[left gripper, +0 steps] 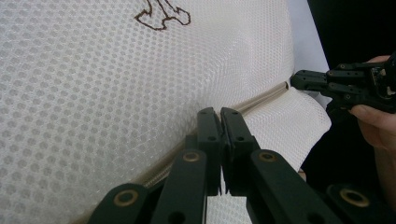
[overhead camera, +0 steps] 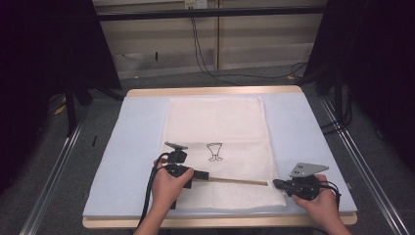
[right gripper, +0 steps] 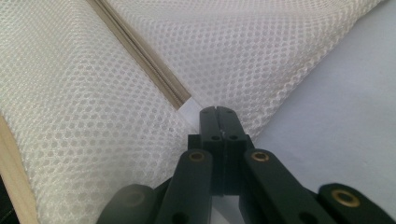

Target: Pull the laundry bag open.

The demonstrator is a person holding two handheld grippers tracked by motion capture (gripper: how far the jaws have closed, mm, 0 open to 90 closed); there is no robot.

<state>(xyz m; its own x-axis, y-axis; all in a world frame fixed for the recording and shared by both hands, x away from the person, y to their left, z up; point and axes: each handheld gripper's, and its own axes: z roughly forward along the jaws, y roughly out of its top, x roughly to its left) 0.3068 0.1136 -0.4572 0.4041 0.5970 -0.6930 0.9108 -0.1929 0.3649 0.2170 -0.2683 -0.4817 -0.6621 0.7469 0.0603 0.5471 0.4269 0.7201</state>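
Note:
A white mesh bag (overhead camera: 215, 122) lies flat on the pale mat, with a small brown embroidered figure (overhead camera: 214, 152) at its middle. A beige zipper (overhead camera: 240, 181) runs across the bag near its front edge. My left gripper (overhead camera: 204, 175) is at the zipper's left part, its jaws shut on the zipper (left gripper: 261, 99); whatever sits between the pads is hidden. My right gripper (overhead camera: 277, 183) is at the zipper's right end, shut on the bag's white end tab (right gripper: 189, 108). In the left gripper view the right gripper (left gripper: 299, 79) shows farther along the zipper.
The pale blue mat (overhead camera: 137, 147) covers a wooden table (overhead camera: 210, 223), whose front edge is close to both hands. Metal rails (overhead camera: 58, 166) run along the floor at both sides. Cables (overhead camera: 205, 58) hang behind the table's far edge.

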